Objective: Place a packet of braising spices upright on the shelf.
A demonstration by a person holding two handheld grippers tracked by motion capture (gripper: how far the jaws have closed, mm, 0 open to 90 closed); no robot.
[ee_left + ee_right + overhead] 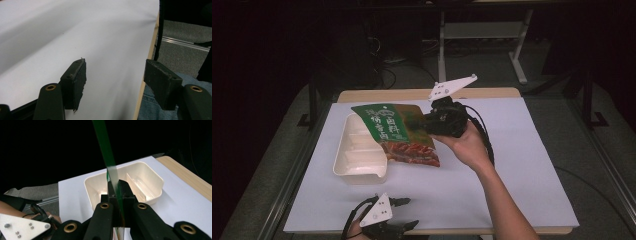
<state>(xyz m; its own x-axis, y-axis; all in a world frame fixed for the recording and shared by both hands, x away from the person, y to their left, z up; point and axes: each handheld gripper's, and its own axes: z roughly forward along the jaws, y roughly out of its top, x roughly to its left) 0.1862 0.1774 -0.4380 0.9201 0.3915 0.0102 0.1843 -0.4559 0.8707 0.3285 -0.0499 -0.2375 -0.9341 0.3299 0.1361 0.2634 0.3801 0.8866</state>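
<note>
A flat green food packet [397, 132] with red food printed on its lower part hangs in the air over the right end of a cream plastic tray [357, 165]. My right gripper [428, 122] is shut on the packet's right edge, held up by a hand. In the right gripper view the packet [110, 167] stands edge-on between the closed jaws, with the tray [150, 178] behind it on the table. My left gripper [404, 212] lies at the table's near edge, open, with nothing between its fingers [75, 80].
A white sheet [512, 165] covers the table, with a wooden edge [412, 93] showing at the far side. The tray has inner compartments. Dark floor, cables and table legs lie beyond. A blue denim leg [150, 105] shows below the near edge.
</note>
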